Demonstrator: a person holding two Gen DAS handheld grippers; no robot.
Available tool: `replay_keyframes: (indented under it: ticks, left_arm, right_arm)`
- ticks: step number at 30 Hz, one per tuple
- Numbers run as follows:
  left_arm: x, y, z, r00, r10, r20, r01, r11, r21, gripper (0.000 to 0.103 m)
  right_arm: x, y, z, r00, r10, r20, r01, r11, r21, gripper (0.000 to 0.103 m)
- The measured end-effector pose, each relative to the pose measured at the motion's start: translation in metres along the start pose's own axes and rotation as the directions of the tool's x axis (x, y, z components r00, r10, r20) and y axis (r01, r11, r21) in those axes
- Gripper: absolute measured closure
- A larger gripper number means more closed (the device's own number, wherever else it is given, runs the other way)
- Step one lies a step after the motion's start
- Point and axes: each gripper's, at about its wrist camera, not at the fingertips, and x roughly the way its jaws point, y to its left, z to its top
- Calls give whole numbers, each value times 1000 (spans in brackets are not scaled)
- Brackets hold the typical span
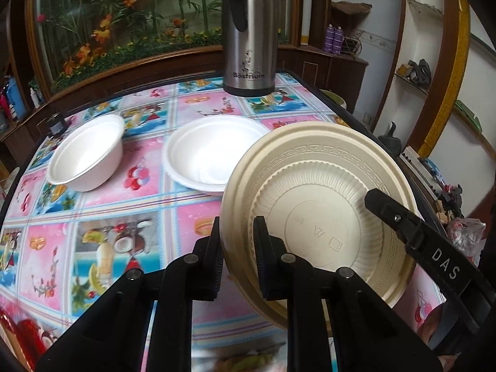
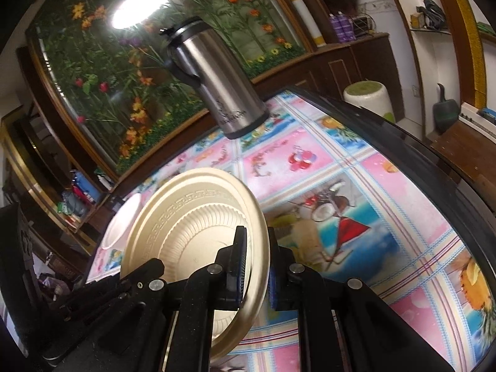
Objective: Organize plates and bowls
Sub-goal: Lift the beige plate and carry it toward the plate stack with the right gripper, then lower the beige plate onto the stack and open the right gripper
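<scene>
Cream plastic plate [image 1: 319, 204] hangs tilted above the tabletop [image 1: 102, 235], its rim pinched on opposite sides by the closed left tongs [image 1: 237, 241] and right tongs [image 2: 257, 266], probably for steady carrying toward the white foam bowls [image 1: 214, 152].

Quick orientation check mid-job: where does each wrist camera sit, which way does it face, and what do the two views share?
Left wrist: on the left gripper, facing across the table at two white bowls; its fingers clamp the beige plate; right gripper shows.
Right wrist: on the right gripper, tilted, facing the table's right edge; its fingers clamp the plate's opposite rim.
Shared: plate, steel thermos, tablecloth.
</scene>
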Motion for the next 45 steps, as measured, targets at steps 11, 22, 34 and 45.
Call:
replay_keyframes:
  ticks: [11, 22, 34, 45]
  left_arm:
    - [-35, 38, -16, 998, 57, 37, -56, 998, -34, 88]
    - [-66, 80, -35, 991, 120, 56, -115, 990, -83, 88]
    - [-102, 137, -71, 978, 202, 53, -193, 972, -136, 87]
    - [-157, 223, -116, 951, 305, 50, -282, 922, -265, 87]
  right_arm:
    - [-7, 40, -17, 995, 102, 14, -101, 994, -52, 93]
    - [-3, 79, -41, 979, 205, -11, -206, 978, -39, 93]
    - [1, 131, -78, 941, 330, -69, -331, 944, -1, 93]
    - [7, 228, -128, 885, 420, -201, -444, 891, -94, 92]
